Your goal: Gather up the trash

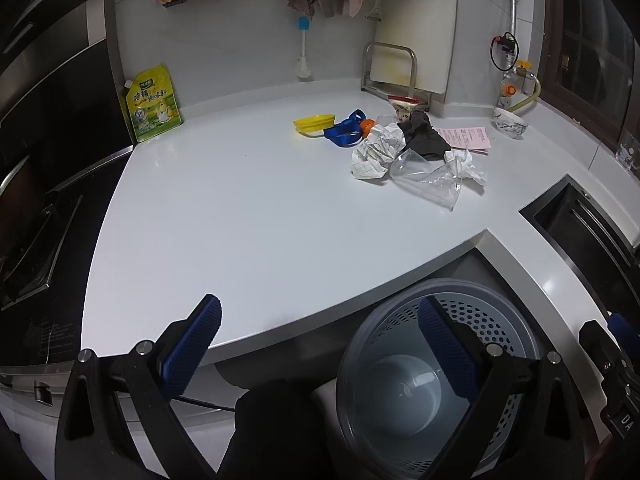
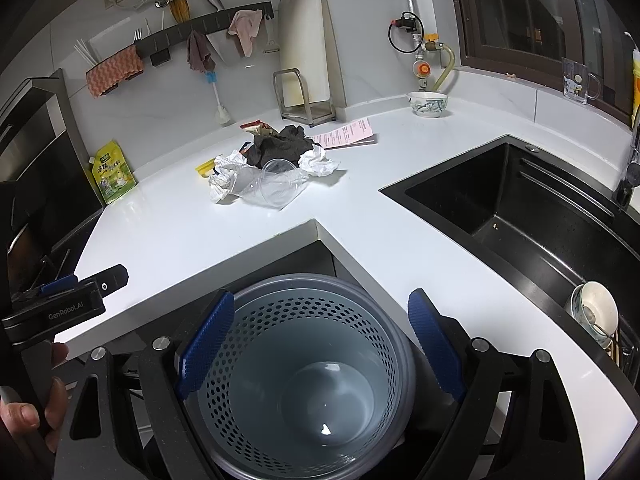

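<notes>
Hanging with fingers apart and gripping nothing, the left claw (image 1: pixel 320 344) and right claw (image 2: pixel 324 332) are hovering above the empty perforated bin (image 2: pixel 304 384); the trash pile (image 2: pixel 276 168) is lying at twelve o'clock on the white table (image 2: pixel 180 232).

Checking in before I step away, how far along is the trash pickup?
Nothing looks done: the perforated bin appears empty. Nothing in hand: left gripper and right gripper are both open, empty. Left: crumpled paper, clear plastic cup, black wad on the counter.
</notes>
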`<state>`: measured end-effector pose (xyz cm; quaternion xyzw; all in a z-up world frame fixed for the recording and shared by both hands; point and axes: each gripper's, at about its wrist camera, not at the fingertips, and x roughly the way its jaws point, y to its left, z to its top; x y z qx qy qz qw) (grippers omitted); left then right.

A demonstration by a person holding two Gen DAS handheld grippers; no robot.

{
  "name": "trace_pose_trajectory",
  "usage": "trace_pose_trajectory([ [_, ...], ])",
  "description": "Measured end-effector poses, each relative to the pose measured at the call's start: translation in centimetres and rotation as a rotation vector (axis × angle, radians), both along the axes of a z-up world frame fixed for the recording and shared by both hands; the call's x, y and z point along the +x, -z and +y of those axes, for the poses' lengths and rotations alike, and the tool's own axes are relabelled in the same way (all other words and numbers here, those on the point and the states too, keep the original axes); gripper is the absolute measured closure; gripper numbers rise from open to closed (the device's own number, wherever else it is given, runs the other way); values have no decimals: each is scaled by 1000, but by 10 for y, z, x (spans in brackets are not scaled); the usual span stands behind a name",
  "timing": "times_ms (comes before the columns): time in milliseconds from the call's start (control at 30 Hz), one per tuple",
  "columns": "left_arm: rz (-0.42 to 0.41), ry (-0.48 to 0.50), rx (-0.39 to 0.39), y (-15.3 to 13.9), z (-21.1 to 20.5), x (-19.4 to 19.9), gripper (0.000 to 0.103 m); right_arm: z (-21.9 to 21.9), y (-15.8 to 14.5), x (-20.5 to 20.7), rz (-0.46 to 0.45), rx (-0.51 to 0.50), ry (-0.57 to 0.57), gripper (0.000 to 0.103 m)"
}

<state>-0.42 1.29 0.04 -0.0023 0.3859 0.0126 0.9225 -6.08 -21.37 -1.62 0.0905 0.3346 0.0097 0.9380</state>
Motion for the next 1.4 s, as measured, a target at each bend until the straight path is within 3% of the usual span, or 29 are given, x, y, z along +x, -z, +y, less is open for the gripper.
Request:
trace_pose_trajectory([
  [533, 0, -15, 2, 8, -2, 20, 6, -15, 5, 25, -4, 2, -15, 19],
  [833, -13, -8, -19, 3, -10, 60, 6, -34, -3, 95, -5, -41, -68, 19],
  [1400, 34, 87, -72, -5, -10, 191, 6, -28, 4, 263, 106, -36, -154, 19],
])
